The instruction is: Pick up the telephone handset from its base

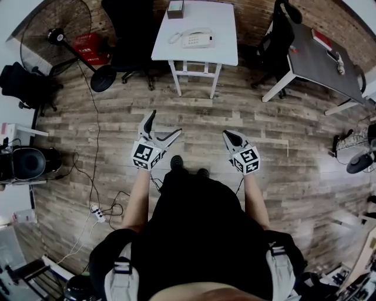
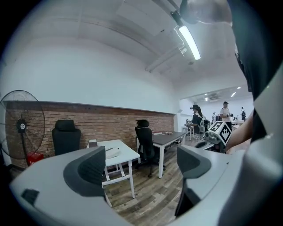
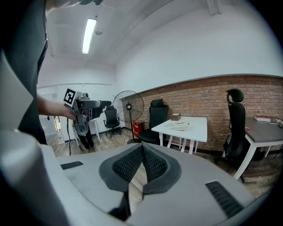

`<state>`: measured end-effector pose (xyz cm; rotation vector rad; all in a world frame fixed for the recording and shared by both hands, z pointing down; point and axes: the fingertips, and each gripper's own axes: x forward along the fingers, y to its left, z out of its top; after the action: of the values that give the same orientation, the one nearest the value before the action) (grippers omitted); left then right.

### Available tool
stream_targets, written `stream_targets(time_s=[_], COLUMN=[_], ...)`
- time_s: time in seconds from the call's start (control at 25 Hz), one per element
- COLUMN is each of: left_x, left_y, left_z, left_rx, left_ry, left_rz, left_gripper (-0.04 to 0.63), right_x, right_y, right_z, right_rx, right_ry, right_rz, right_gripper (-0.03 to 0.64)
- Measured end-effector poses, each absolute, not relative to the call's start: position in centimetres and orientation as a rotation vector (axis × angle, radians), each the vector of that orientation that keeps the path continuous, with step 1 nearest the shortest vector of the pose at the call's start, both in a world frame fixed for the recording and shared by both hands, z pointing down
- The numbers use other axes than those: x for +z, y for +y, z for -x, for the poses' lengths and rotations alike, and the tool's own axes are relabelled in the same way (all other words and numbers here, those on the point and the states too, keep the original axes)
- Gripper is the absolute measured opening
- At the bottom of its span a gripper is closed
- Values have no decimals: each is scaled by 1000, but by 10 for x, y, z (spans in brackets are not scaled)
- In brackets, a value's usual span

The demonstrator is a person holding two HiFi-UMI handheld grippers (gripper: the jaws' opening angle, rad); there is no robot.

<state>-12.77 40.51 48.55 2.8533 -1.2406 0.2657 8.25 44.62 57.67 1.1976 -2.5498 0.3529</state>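
Note:
A white telephone (image 1: pixel 197 39) with its handset lying on the base sits on a small white table (image 1: pixel 223 35) across the wooden floor, far from both grippers. My left gripper (image 1: pixel 166 123) is held in front of the person, jaws spread wide and empty; in the left gripper view (image 2: pixel 139 165) the table (image 2: pixel 128 154) and the phone (image 2: pixel 112 152) show between its pads. My right gripper (image 1: pixel 228 136) is beside it, jaws pressed together with nothing in them. The right gripper view (image 3: pixel 142 165) shows the phone (image 3: pixel 179 126) on the table (image 3: pixel 194 126) well ahead.
A small box (image 1: pixel 175 9) stands at the table's back edge. A black office chair (image 1: pixel 132 29) is left of the table, a standing fan (image 1: pixel 59 35) further left. A grey desk (image 1: pixel 320 56) with a chair stands right. A cable and power strip (image 1: pixel 97 213) lie on the floor.

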Motion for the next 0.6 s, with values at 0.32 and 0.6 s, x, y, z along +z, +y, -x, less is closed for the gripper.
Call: stream_targets(time_s=[0.32,0.6], left_x=[491,490], left_y=[405,404], left_z=[122,115], left_rx=[291,262], left_ry=[-1238,-1210], left_rz=[-2833,-2839], left_gripper=[483,483], right_x=[580,585], right_y=[446,445], right_z=[-91,-94], right_rx=[359,363], right_ry=[-2548,-2551], right_rz=[-1191,-1173], right_gripper=[-3,-3])
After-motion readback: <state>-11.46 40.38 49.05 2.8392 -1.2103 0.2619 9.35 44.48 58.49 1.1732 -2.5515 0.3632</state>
